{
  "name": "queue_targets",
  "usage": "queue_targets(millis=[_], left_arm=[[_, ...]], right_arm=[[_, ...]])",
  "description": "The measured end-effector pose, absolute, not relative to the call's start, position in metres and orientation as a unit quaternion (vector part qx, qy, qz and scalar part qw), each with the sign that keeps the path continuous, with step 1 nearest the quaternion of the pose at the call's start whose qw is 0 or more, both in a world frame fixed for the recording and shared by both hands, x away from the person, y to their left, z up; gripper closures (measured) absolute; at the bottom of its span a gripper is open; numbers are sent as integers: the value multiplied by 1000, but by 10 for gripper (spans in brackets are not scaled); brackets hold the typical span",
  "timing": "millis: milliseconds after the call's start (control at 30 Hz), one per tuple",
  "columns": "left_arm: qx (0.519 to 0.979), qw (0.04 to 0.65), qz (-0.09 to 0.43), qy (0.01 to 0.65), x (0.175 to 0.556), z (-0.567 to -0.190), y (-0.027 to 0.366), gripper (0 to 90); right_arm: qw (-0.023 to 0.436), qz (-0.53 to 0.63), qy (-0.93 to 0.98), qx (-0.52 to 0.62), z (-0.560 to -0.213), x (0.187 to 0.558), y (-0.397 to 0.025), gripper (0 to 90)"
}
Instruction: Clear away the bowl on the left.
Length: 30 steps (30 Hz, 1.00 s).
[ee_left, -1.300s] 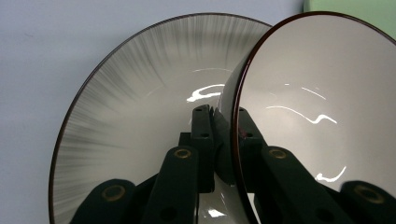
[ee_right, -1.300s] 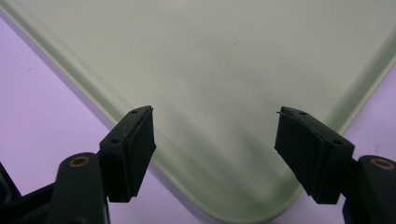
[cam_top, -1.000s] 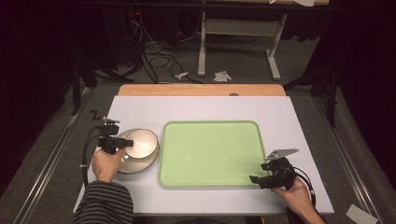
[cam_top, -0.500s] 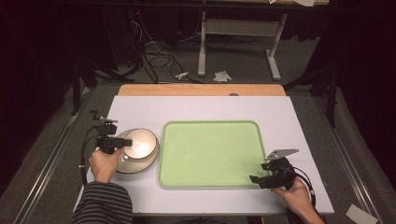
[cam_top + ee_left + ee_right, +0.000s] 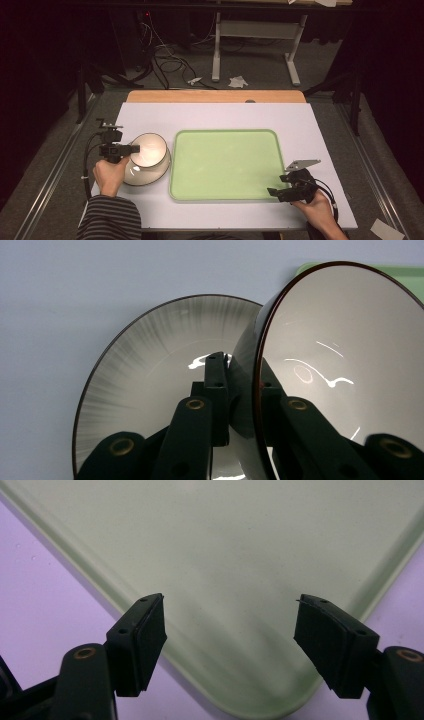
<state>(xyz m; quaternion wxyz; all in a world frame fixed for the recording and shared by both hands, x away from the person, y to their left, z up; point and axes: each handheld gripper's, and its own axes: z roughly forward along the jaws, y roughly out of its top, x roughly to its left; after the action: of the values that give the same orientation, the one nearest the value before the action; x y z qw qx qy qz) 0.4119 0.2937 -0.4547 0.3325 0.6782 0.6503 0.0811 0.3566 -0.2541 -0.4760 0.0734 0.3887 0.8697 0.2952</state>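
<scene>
left tool lifts the top bowl off its mate, beside the tray

the left tool [image 5: 131,148] is clamped on the rim of the upper bowl [image 5: 148,149], one jaw inside and one outside the wall, as the left gripper view shows; the upper bowl [image 5: 345,365] is tipped up on edge, its white inside facing the tray, while the lower bowl [image 5: 150,385] lies flat beneath it on the worktop [image 5: 225,112]; a rim pinch like this suits a thin-walled, glossy bowl, since the jaws cannot span its full width; the tilt likely comes from lifting at one side only, which also breaks it free of the bowl it was nested in.

both bowls sit at the left of the worktop, just beside the left edge of the green tray [image 5: 225,162], which lies bare in the middle; it looks the likely place for the lifted bowl.

the right tool [image 5: 287,185] rests near the tray's near right corner, its jaws wide apart and holding nothing; in the right gripper view that corner of the tray [image 5: 240,570] lies between and beyond the black pads [image 5: 145,640]; it seems parked there, ready to steady the tray or take a bowl; the glazed rim could slip in the pinch if swung fast.
</scene>
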Motion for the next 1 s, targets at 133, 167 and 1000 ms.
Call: queue_targets(millis=[133, 167, 1000], left_arm=[[684, 340, 85, 640, 410, -449, 291, 822], [682, 349, 81, 637, 410, -447, 290, 822], [719, 373, 68, 582, 409, -426, 260, 822]], right_arm=[[73, 294, 868, 392, -476, 357, -254, 299], [73, 294, 868, 394, -476, 357, -254, 299], [72, 293, 868, 394, -477, 358, -254, 299]])
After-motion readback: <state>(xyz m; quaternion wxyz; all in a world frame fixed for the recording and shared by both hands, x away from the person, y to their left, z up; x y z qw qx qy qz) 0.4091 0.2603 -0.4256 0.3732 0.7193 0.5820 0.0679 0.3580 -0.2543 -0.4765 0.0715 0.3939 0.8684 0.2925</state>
